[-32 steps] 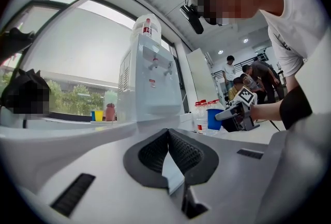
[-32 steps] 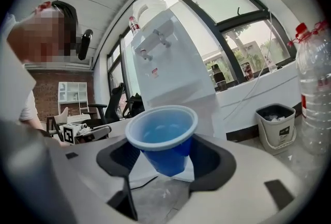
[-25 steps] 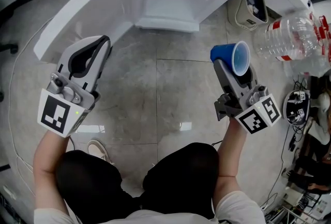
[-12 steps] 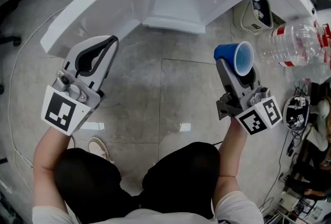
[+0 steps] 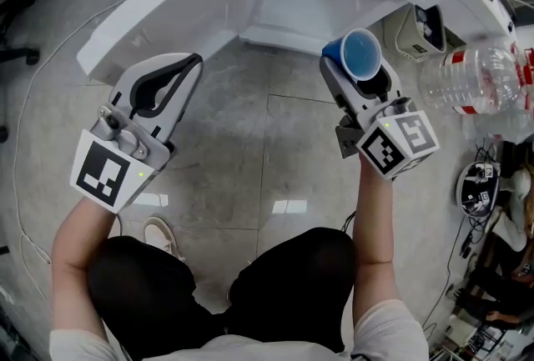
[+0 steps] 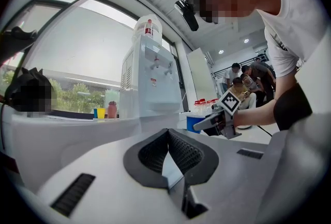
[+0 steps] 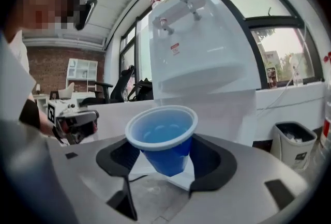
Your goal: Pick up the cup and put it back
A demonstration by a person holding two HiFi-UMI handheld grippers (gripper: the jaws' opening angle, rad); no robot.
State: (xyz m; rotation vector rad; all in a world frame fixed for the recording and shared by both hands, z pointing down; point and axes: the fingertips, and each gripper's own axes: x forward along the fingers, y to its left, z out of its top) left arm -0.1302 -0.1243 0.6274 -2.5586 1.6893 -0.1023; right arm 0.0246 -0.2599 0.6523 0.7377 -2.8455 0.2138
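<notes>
1. A grey tiled floor [image 5: 275, 142] lies below both tongs. A white water dispenser [image 7: 201, 57] stands straight ahead of them, with windows behind it.
2. The right gripper [image 5: 355, 61] is clamped on the blue cup [image 5: 361, 55]. Its pads press the cup's lower body and the mouth faces up, roughly upright. I judge it is carried this way so that it can be set down standing at the dispenser.
3. The left gripper [image 5: 190, 66] has its jaws closed together on nothing. It sits level and well apart to the left of the right one. It looks parked out of the way, since one hand is enough for the cup.
4. Counted:
   - two tongs
   - one cup in the grip
   - one dispenser
   - one waste bin [image 5: 417, 26] just beyond the right tongs
   - one big clear bottle [image 5: 476, 80] to their right
   - three small items on the ledge far ahead of the left tongs, one of them a yellow cup [image 6: 101, 113]
</notes>
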